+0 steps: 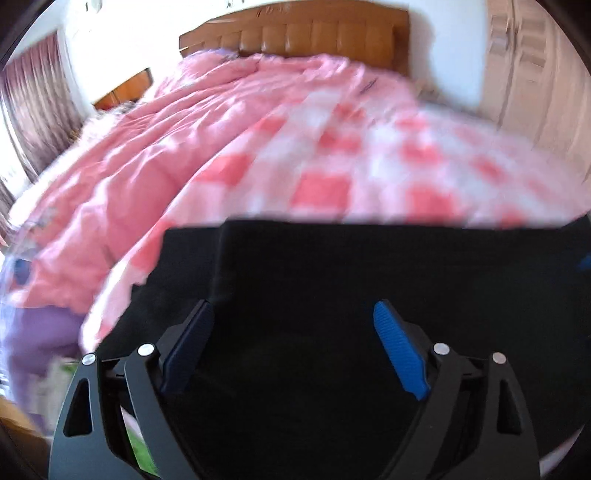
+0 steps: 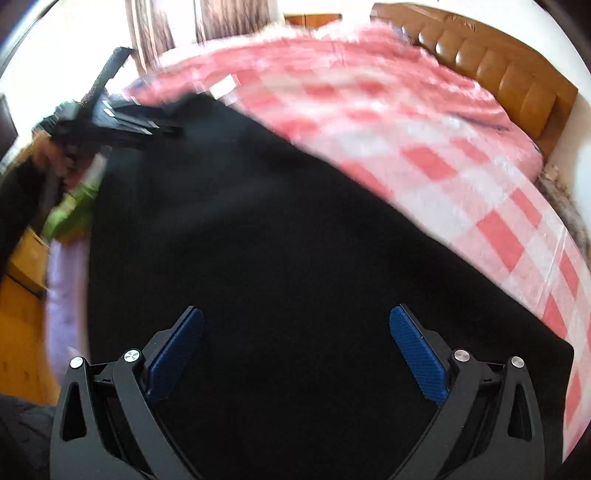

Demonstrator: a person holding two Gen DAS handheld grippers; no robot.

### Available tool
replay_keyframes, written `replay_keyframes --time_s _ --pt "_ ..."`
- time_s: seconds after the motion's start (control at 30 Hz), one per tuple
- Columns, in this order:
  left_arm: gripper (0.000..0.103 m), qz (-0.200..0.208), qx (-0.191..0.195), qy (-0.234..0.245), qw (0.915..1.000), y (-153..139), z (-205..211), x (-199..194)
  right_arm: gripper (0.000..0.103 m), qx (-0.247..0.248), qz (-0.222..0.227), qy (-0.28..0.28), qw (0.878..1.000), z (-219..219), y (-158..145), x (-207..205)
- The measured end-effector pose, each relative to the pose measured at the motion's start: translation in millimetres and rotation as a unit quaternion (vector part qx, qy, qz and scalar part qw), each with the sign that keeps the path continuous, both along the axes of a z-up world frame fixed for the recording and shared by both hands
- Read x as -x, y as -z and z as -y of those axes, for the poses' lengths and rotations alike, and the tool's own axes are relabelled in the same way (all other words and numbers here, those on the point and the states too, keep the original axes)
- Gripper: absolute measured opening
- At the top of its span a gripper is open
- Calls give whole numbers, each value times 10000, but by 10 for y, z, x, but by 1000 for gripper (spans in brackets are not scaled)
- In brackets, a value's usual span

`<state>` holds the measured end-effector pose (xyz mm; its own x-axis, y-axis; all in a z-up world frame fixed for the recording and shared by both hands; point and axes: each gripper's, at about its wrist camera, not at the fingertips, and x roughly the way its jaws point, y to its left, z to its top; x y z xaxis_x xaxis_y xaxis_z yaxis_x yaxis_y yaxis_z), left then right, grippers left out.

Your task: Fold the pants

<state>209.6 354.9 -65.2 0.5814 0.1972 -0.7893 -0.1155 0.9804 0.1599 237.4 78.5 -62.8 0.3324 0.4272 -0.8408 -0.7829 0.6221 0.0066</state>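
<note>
Left wrist view: left gripper (image 1: pixel 293 325) hangs w/ jaws spread wide, nothing between the pads, pointing down over the black pants (image 1: pixel 369 266). Pants lie flat on the pink-checked bedsheet (image 1: pixel 325 192), near the bed's near edge; their far edge runs straight across the view, and a seam or fold line shows toward the left. A rumpled pink quilt (image 1: pixel 147 147) sits further up the bed, brown headboard (image 1: pixel 295 33) behind it. Picture's blurry, so fabric detail is hard to read.

Right wrist view: right gripper (image 2: pixel 295 332) also gapes wide, empty, angled down at the pants (image 2: pixel 258 240), which fill most of the view. One squared corner shows at the lower right, against the checked sheet (image 2: pixel 480 221). Other gripper (image 2: pixel 110 118) is visible top left, at the pants' far end, w/ a person's hand (image 2: pixel 55 166) on it.

My read: both claws free, cloth laid out flat, so they're btwn folds, lining up for a fresh grab. Next move prob. calls for each claw to drop onto an edge or corner, pinch all layers together, then lift and carry that end over evenly. Black-on-black makes edges tough to pick out.
</note>
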Motion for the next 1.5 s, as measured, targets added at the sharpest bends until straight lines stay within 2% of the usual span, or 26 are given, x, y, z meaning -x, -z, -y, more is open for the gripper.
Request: replay_keyframes --time_s 0.03,0.07,0.1,0.17,0.23,0.27,0.33,0.4,0.47,0.53,0.6,0.7,0.77,0.8,0.83,0.87,0.93,1.0,1.13,1.2,1.27,1.5 --pt "92 19 -119 52 9999 40 5 0 99 -13 28 14 10000 -9 -5 4" --pt "101 22 -243 22 9997 56 5 -2 99 31 -40 75 10000 1 -11 -2" --pt "102 -62 -299 -167 9994 84 -41 -35 99 66 -81 112 9999 20 -19 3" --pt "102 -51 20 -523 9986 58 -185 -50 99 137 -141 198 9996 104 -37 81" --pt "100 -110 -255 -999 9946 -39 -147 -60 99 95 -112 279 9995 262 -90 179" --pt "100 -54 -316 -1036 9941 -99 -89 -29 99 17 -31 392 9992 395 -138 229" --pt "100 331 -304 -852 9954 -323 228 107 99 -137 110 690 9975 663 -214 258" --pt "101 675 -124 -256 9973 -509 725 245 99 -180 261 1161 9927 976 -267 224" --pt "101 750 122 423 9962 -560 1229 309 99 -207 302 1665 9854 1293 -290 179" --pt "101 571 445 1181 9904 -507 1820 335 99 -342 286 2044 9779 1618 -322 205" --pt "101 354 697 1717 9821 -424 2313 322 99 -287 343 2287 9725 1900 -348 270" --pt "101 202 628 2210 9730 -308 2857 380 99 123 384 2609 9645 2332 -274 422" --pt "101 24 306 2412 9700 -202 3173 387 99 642 45 2828 9570 2657 -38 481" --pt "101 -91 108 2459 9692 -122 3306 360 99 331 -158 2814 9589 2838 14 553" --pt "101 -185 22 2476 9687 -60 3368 354 99 89 -415 2820 9585 3011 54 635" --pt "102 -272 -33 2449 9692 18 3398 327 99 132 -343 2699 9622 3061 56 736" --pt "102 -288 211 2352 9713 22 3360 286 99 227 -315 2563 9658 3151 52 892" --pt "102 -449 541 2228 9723 65 3292 187 99 63 -368 2650 9635 3291 14 998" --pt "102 -319 432 2161 9749 58 3321 222 99 296 183 2873 9572 3317 -133 1089" --pt "102 -285 388 2098 9766 55 3330 235 99 609 208 2987 9522 3358 -20 1093" --pt "102 -242 380 2044 9778 58 3327 247 99 139 140 3109 9502 3524 43 1136" --pt "102 -149 518 1903 9802 67 3295 273 99 3 256 3335 9424 3555 44 1273"
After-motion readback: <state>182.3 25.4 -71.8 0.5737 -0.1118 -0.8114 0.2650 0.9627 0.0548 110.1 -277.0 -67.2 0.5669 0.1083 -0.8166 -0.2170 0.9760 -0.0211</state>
